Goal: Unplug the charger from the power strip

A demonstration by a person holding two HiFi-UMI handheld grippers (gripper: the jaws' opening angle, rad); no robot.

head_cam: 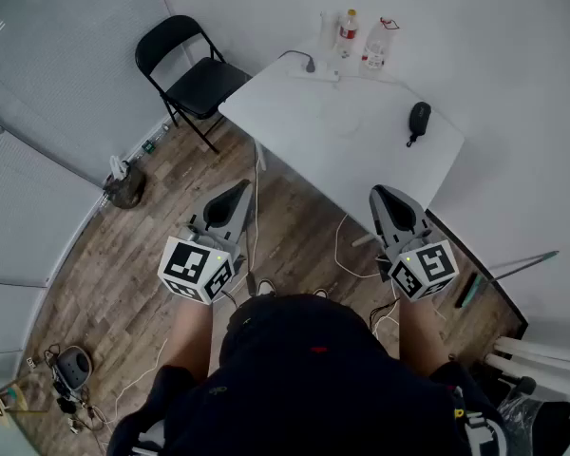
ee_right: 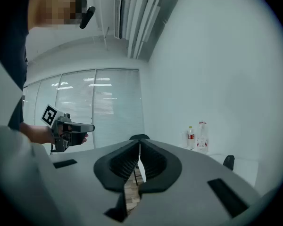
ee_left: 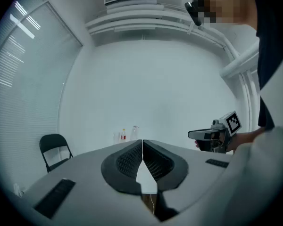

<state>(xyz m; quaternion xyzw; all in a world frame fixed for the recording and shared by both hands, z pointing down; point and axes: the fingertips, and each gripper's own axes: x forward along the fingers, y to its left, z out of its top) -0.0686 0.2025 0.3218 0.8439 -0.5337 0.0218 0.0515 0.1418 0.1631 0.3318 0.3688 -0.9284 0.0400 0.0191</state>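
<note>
A white power strip (head_cam: 325,74) lies at the far edge of the white table (head_cam: 351,150), with a black charger (head_cam: 310,64) plugged into it and a dark cable curving off to the left. Both grippers hang level in front of the table, well short of the strip. My left gripper (head_cam: 236,190) (ee_left: 142,142) is shut with nothing in it. My right gripper (head_cam: 380,194) (ee_right: 139,142) is shut and empty too. Each gripper view shows the other gripper off to the side. The strip and charger show in neither gripper view.
Two bottles (head_cam: 348,31) (head_cam: 376,47) stand behind the strip, and a black mouse-like object (head_cam: 418,117) lies at the table's right. A black folding chair (head_cam: 192,74) stands left of the table. Cables, a bag (head_cam: 123,188) and a small device (head_cam: 73,364) litter the wooden floor.
</note>
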